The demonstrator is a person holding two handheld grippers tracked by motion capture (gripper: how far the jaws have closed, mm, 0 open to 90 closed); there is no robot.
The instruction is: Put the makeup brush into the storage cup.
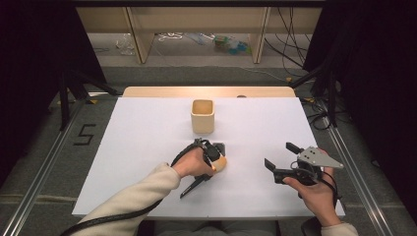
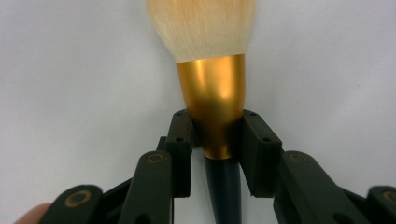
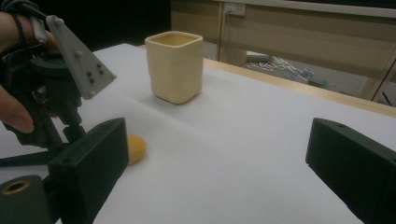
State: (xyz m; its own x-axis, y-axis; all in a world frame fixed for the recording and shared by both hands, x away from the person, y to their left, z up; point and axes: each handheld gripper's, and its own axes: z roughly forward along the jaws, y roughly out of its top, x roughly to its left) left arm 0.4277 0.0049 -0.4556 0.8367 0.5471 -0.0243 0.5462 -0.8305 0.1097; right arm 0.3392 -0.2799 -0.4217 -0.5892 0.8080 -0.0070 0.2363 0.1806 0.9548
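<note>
- High view: we see the left gripper (image 1: 212,156) low at centre, over a makeup brush (image 1: 209,172) lying on the white table (image 1: 147,137); the right gripper (image 1: 279,160), lower right, stands spread with nothing between its jaws. A cream cup (image 1: 202,116) sits above centre.
- Left gripper view: we see the jaws pinching the brush's gold ferrule (image 2: 215,107) at centre, bristles towards the top edge.
- Right gripper view: jaws wide apart at the bottom corners; cup (image 3: 175,65) upper centre, brush tip (image 3: 135,148) at lower left.

Fluffy cream makeup brush (image 2: 212,93), gold ferrule, dark handle, flat on white table.
</note>
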